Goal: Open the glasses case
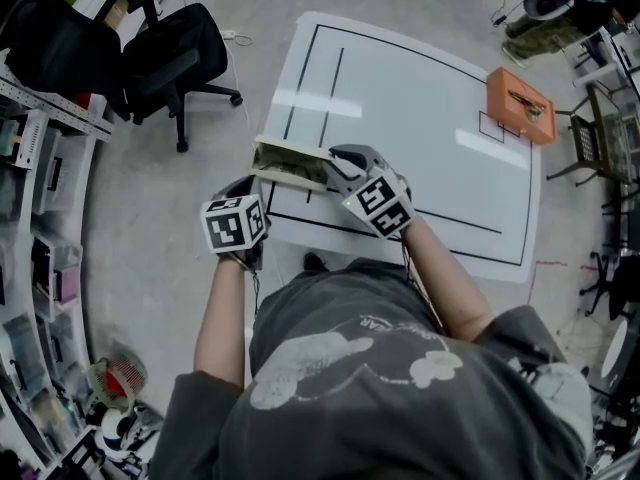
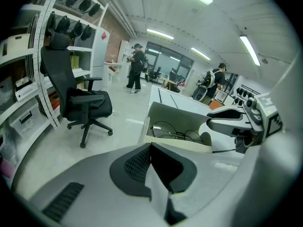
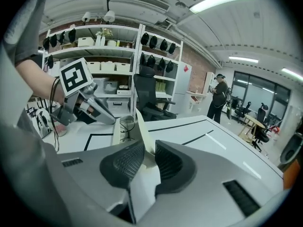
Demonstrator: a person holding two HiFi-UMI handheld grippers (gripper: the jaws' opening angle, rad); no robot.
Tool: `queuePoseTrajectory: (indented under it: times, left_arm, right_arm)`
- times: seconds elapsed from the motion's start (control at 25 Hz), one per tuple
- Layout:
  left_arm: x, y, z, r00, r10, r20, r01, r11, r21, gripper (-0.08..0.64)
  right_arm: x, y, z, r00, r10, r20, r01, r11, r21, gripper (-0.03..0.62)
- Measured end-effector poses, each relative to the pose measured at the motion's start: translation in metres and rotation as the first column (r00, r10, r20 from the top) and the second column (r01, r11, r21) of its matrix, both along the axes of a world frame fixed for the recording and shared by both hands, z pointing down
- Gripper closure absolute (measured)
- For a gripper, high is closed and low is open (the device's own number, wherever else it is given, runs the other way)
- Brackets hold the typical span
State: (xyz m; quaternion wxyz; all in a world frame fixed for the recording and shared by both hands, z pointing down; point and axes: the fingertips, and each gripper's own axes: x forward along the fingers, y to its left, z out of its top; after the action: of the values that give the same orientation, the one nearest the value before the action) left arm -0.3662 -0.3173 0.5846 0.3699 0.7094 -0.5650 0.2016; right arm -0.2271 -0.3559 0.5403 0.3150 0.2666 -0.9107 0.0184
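The glasses case (image 1: pixel 290 163) is basically open already. It sits at the near left corner of the white table (image 1: pixel 420 118) and pokes over the edge a bit. The left gripper (image 2: pixel 151 149) has its jaws closed, and as far as I can tell they're pinching the front rim of the bottom half. The right gripper (image 3: pixel 147 148) is clamped on the edge of the lid (image 3: pixel 143 130), which stands nearly upright between its pads.

My take on doing this bit well:
- Hold the left one dead steady as the anchor.
- Swing the lid back along the hinge's arc rather than yanking it straight up.
- Don't squeeze so hard that the thin lid bends.
- If the base tips, the glasses (image 2: pixel 176 132) could slide out, and there's floor right off that corner.

On the views, only the left gripper view shows the round wire glasses lying inside. The head view just gives a pale wedge there, but it's the 1 that shows both grippers meeting at the case. The right gripper view is the only one showing the lid actually between those pads.
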Motion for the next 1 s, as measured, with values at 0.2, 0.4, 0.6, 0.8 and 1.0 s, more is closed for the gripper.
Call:
queuePoseTrajectory:
  times: [0.2,0.4,0.6,0.8,1.0]
  left_arm:
    - [0.001,0.001,0.001,1.000,-0.005,0.001,0.005,1.000,-0.001,0.557]
    - [0.000,0.000,0.001,1.000,-0.002,0.009,0.002,1.000,0.005,0.557]
    - [-0.002,0.001,0.000,0.999,-0.033,0.018,0.033,0.999,0.007,0.557]
    - [-0.002,0.012,-0.016,0.997,-0.075,0.025,0.075,0.997,0.033,0.557]
    - [0.007,0.034,-0.048,0.992,-0.119,0.041,0.114,0.988,0.102,0.557]
  right_arm:
    - [0.010,-0.013,0.008,0.998,0.065,-0.021,-0.065,0.998,-0.020,0.539]
    - [0.016,-0.018,0.011,0.995,0.096,-0.015,-0.097,0.994,-0.051,0.535]
    - [0.019,-0.015,0.007,0.994,0.105,0.003,-0.105,0.993,-0.063,0.506]
    - [0.023,-0.001,-0.006,0.997,0.066,0.028,-0.064,0.997,-0.053,0.503]
    - [0.033,0.014,-0.029,0.997,0.027,0.066,-0.026,1.000,-0.011,0.541]
